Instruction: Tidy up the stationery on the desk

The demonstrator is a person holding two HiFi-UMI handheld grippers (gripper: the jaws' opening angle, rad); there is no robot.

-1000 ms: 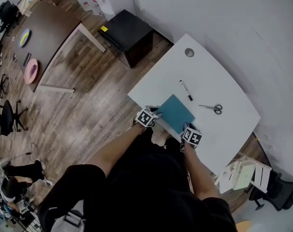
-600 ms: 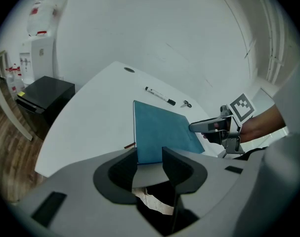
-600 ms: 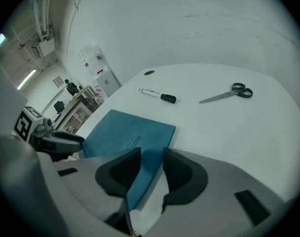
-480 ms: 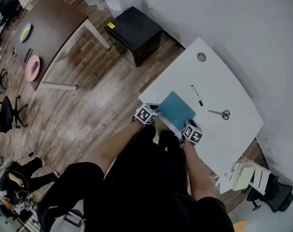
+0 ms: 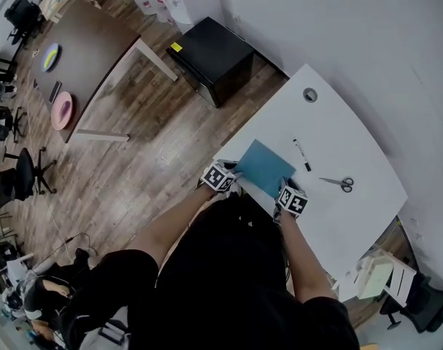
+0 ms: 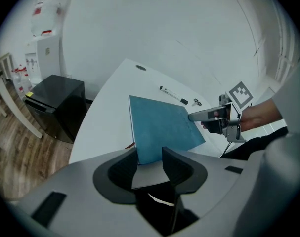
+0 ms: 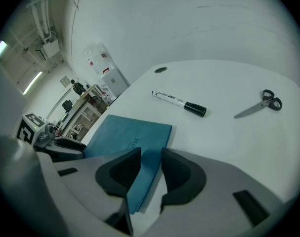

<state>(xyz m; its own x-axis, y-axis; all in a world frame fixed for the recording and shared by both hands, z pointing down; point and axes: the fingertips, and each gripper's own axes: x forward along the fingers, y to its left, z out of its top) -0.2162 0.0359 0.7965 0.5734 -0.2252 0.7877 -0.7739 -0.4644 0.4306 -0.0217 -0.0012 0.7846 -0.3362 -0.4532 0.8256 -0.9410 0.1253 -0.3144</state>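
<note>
The left gripper [image 6: 150,157] and right gripper [image 7: 150,157] pinch opposite edges of the thin teal rectangular notebook [image 5: 263,168] between their fingers, likely to shift it level across the white tabletop [image 5: 349,148].

Lit brightly and evenly, with ceiling strip lights [image 7: 33,80] glowing at the far left of the right gripper view. Only soft, faint shadows on the white tabletop [image 5: 338,137]; evenly bright across the pale wall [image 6: 154,28]. Heavily bowed at the edges, dark-cornered in both gripper views. Near jaws slightly soft, far parts sharp.
</note>
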